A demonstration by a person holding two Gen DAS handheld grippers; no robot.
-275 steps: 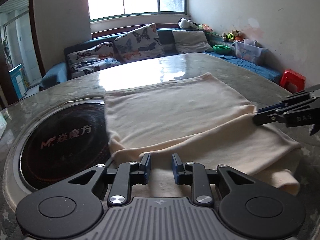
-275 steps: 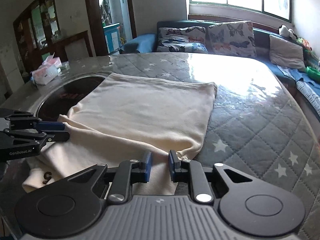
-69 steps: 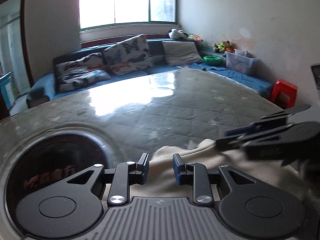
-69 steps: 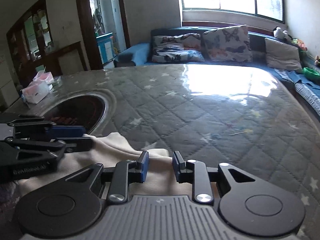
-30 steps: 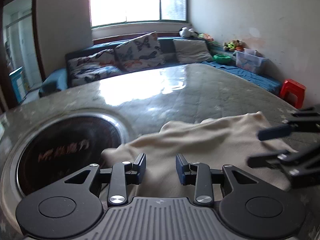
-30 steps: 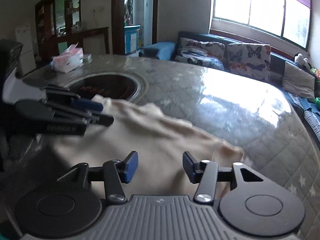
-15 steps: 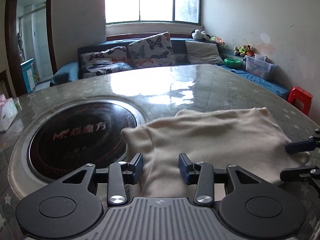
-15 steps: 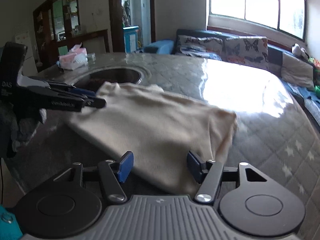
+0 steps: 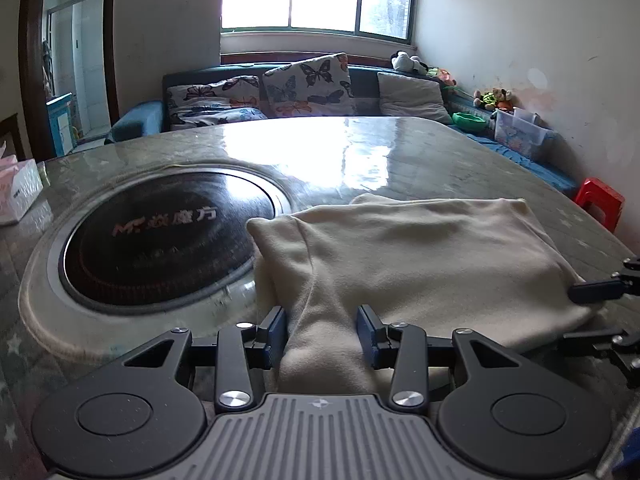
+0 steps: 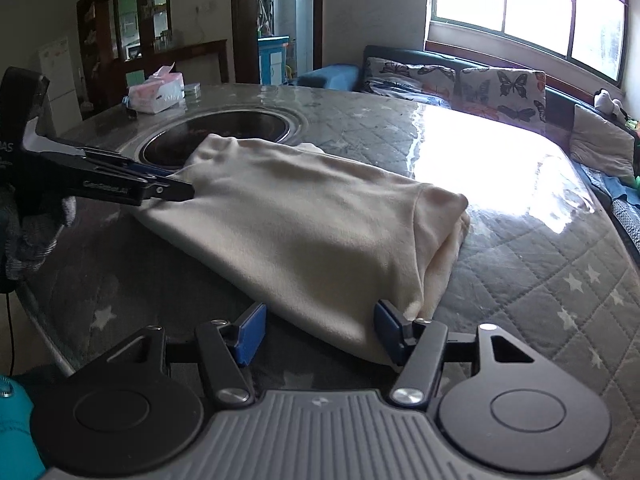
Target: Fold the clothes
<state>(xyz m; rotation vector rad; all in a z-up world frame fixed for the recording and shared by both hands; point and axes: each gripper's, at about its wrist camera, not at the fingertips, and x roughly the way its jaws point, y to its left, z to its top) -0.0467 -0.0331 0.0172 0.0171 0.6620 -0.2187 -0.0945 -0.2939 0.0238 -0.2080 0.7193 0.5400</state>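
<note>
Lying folded on the quilted, star-patterned worktop [image 10: 540, 280], the cream garment [image 9: 420, 256] sits just right of the round dark cooktop insert [image 9: 160, 240], one corner reaching over the insert's rim. The left tongs [image 9: 322, 334] are spread apart, with a fold of the near edge of the cloth rising between the blue-padded fingers [image 9: 276, 332]; the pads stand beside the fabric without pinching it. In the right wrist view the right tongs [image 10: 320, 332] are opened wide around the garment's near corner, the right pad just touching the cloth edge and the left pad clear of it, so nothing is gripped. The left tongs appear there at the far left, their tips at the opposite end of the garment [image 10: 304, 232]. A pink tissue box [image 10: 158, 92] rests on the far side of the worktop, beyond the insert. Behind the worktop a sofa with butterfly cushions [image 9: 308, 84] runs under the window.
</note>
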